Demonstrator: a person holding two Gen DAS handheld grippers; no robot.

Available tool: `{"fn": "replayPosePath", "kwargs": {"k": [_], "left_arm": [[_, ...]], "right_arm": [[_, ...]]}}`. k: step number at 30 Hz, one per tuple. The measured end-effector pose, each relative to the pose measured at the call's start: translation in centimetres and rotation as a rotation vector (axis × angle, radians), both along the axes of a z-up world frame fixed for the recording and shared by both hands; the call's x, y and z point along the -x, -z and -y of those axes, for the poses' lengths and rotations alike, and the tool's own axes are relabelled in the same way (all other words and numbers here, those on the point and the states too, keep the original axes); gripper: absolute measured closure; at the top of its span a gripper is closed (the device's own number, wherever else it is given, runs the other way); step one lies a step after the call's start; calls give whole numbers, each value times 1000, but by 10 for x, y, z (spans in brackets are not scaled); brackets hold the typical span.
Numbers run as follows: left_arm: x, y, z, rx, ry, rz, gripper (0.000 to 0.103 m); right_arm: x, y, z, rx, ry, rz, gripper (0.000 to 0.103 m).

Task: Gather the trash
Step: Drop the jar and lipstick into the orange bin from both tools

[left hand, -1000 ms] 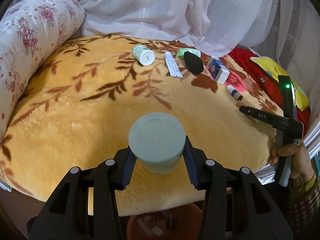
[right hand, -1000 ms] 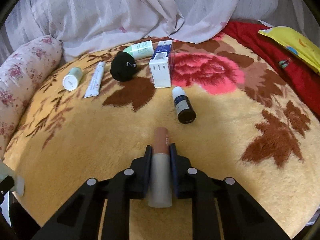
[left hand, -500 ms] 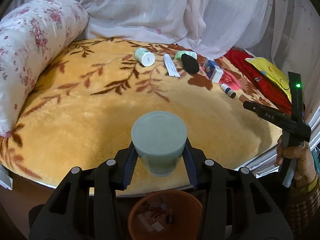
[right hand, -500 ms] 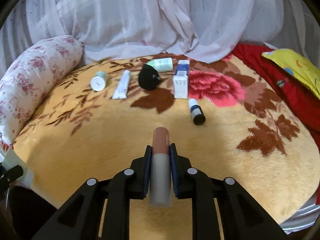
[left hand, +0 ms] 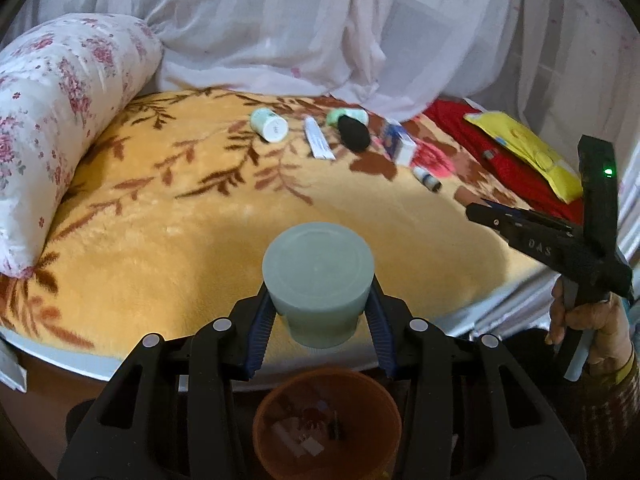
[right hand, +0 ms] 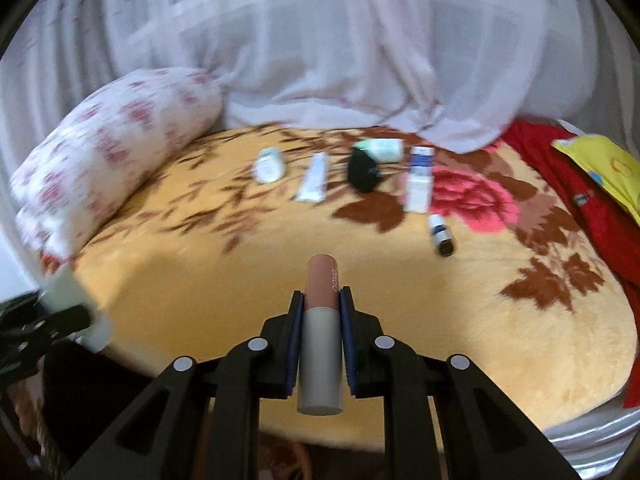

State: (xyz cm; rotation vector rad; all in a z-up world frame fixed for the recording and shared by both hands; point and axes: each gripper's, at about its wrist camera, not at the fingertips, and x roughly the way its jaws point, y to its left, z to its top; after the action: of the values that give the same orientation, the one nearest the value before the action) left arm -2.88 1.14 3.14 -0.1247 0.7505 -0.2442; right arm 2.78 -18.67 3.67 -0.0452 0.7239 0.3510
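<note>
Pale-green lidded jar [left hand: 318, 280] in the left gripper [left hand: 318, 322]; pink-and-grey, seemingly lipstick, tube [right hand: 321, 332] in the right gripper [right hand: 321, 336].

Pale letters "DAS", first letter unsure, on black right gripper [left hand: 476, 213] body, seen far right of the left jaws. Small white lettering along pink-and-grey tube [right hand: 321, 330] clamped between the right jaws; too blurred to spell. Print on blue-and-white box [right hand: 419, 184] beyond the jaws, unreadable.
</note>
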Motion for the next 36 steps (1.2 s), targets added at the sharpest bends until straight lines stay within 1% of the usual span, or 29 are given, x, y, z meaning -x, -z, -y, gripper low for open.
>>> {"fn": "replayPosePath", "kwargs": {"k": [4, 6, 7, 10, 17, 18, 19, 21, 23, 24, 27, 35, 36], "left_arm": [[17, 14, 6, -11, 52, -57, 61], [26, 26, 9, -24, 75, -94, 61], [30, 31, 9, -25, 81, -111, 61], [38, 47, 10, -23, 93, -162, 61], [51, 66, 14, -21, 96, -223, 61], [52, 69, 15, -20, 100, -237, 59], [53, 69, 15, -19, 102, -244, 58], [55, 67, 15, -30, 90, -237, 45], [56, 62, 13, -40, 69, -216, 38], [55, 60, 12, -38, 63, -211, 37], [53, 55, 9, -43, 48, -196, 36], [38, 44, 6, -38, 17, -167, 35], [35, 42, 6, -39, 14, -160, 33]], "right_arm": [[40, 11, -23, 7, -128, -52, 85], [54, 20, -30, 0, -172, -90, 85], [61, 28, -35, -11, -200, -124, 85], [76, 47, -48, -6, -244, -189, 85], [90, 82, -60, -5, -278, -314, 85], [91, 87, -60, -11, -278, -335, 81], [92, 89, -58, -14, -280, -346, 68], [95, 91, -56, -11, -265, -342, 57], [94, 88, -53, -8, -249, -329, 56], [93, 86, -50, -12, -239, -321, 54], [89, 78, -42, -18, -213, -291, 49], [66, 55, -25, -19, -156, -196, 46], [61, 52, -23, -18, -149, -184, 44]]}}
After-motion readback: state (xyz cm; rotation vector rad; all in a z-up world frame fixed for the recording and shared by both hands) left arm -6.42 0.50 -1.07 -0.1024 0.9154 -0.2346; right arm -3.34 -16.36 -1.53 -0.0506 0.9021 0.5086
